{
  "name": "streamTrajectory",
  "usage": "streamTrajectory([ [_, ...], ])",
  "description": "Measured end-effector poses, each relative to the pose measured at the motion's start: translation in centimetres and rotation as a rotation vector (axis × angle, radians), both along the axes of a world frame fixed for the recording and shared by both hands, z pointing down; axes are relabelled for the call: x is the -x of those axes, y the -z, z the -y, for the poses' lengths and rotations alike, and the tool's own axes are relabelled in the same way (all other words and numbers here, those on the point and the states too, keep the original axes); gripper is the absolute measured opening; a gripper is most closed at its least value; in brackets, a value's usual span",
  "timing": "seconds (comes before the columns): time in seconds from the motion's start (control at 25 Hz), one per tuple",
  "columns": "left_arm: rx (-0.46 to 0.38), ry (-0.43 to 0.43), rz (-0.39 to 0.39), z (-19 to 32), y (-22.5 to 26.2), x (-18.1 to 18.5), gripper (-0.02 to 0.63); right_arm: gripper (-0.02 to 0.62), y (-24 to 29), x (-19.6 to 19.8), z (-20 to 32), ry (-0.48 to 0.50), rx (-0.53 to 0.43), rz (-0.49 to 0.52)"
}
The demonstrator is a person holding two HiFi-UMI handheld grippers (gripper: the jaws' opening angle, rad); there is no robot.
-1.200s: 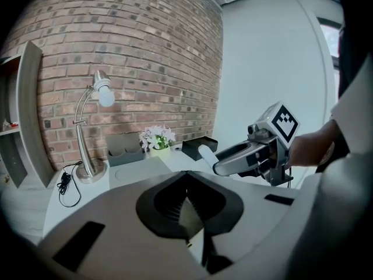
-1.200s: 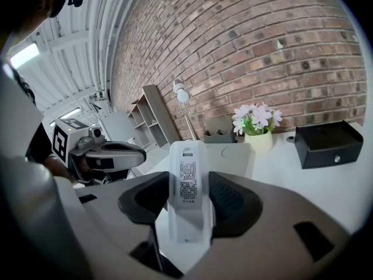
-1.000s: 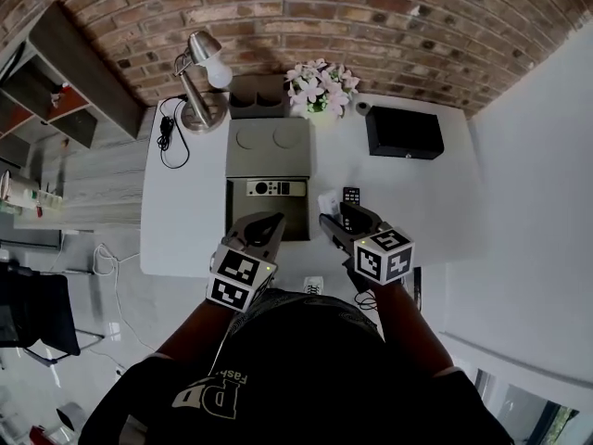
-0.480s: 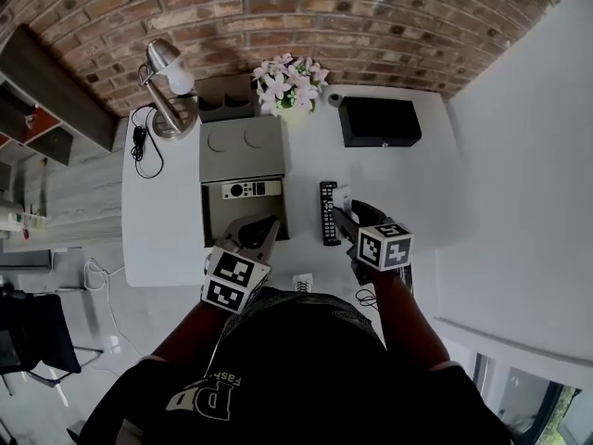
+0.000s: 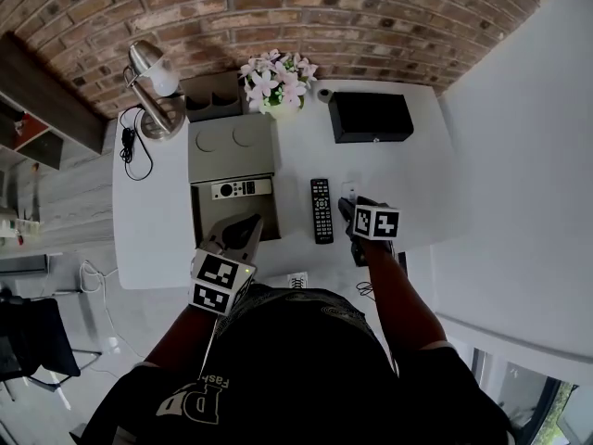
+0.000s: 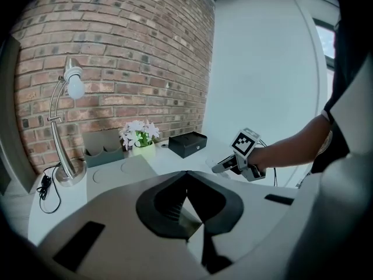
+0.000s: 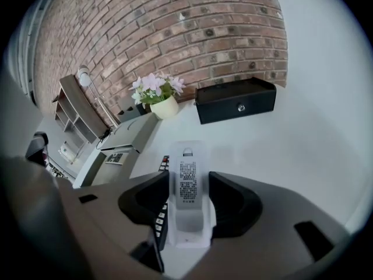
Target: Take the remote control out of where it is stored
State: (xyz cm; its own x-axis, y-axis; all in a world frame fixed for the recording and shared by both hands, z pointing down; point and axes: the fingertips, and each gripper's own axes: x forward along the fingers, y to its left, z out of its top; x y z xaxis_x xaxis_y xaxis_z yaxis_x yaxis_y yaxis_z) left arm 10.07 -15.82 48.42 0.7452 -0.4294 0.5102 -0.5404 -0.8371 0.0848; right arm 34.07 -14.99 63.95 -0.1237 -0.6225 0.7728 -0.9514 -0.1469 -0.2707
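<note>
The black remote (image 5: pixel 321 210) lies flat on the white table (image 5: pixel 417 193), lengthwise, just right of the open grey drawer (image 5: pixel 208 213). My right gripper (image 5: pixel 350 208) hovers to the remote's right, open, its jaws straddling a white labelled handset-like piece (image 7: pixel 187 185) that lies on the table. In the right gripper view the black remote (image 7: pixel 164 163) peeks out beside the left jaw. My left gripper (image 5: pixel 248 223) is shut and empty above the drawer's near end. A silver remote (image 5: pixel 233 189) rests in the drawer.
A grey storage box (image 5: pixel 232 146) sits behind the drawer. A black box (image 5: pixel 371 116), a flower pot (image 5: pixel 271 80), a desk lamp (image 5: pixel 153 91) and its cable (image 5: pixel 128 146) line the back by the brick wall. The table edge runs near me.
The black remote went from the right gripper's jaws to lying on the table. The right gripper has drawn off to the right of it. The left gripper has barely moved.
</note>
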Motion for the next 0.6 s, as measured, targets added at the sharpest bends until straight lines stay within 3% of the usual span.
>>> streamTrajectory([
  [0.2,0.014,0.026,0.012,0.1,-0.1,1.0,0.006,0.221,-2.8,-0.4,0.1,-0.012,0.095,-0.015],
  [0.6,0.02,0.086,0.001,1.0,0.0,2.7,0.006,0.221,-4.6,-0.6,0.8,-0.008,0.165,-0.052],
])
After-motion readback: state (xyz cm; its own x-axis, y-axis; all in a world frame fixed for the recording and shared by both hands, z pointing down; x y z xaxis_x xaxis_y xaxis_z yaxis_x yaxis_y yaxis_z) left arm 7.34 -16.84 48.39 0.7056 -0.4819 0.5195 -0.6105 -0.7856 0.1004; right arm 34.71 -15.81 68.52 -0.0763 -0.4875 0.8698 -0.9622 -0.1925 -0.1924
